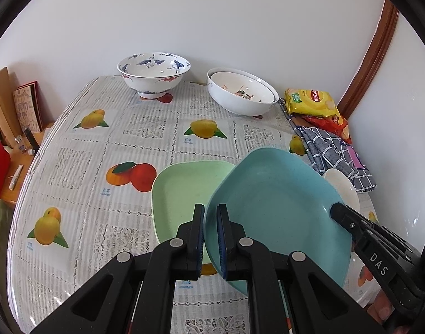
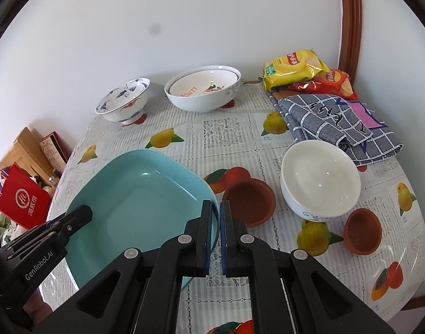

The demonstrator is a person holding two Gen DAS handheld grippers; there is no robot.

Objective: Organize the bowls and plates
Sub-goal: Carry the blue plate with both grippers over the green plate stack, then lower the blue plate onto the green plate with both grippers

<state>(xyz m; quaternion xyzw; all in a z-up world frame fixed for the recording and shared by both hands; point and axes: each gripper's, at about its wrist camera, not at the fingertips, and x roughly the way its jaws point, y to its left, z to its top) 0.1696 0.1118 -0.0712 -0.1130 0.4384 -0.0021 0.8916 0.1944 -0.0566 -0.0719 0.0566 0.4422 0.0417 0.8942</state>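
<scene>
Both grippers are shut on the rim of a blue square plate [image 1: 276, 208], held tilted above the table. My left gripper [image 1: 211, 214] pinches its left edge; my right gripper [image 2: 215, 211] pinches its right edge, and the plate [image 2: 140, 197] fills the left of the right wrist view. A green square plate [image 1: 181, 192] lies flat on the table just under and left of the blue one. A white bowl [image 2: 321, 178] stands to the right. Two brown clay bowls [image 2: 250, 200] [image 2: 362, 229] sit near it.
At the back wall stand a blue-patterned bowl [image 1: 154, 73] and two nested white bowls [image 1: 241, 94]. Chip bags [image 2: 293, 68] and a folded checked cloth [image 2: 337, 122] lie at the back right. The table [image 1: 81, 172] edge drops off left, toward a wooden shelf.
</scene>
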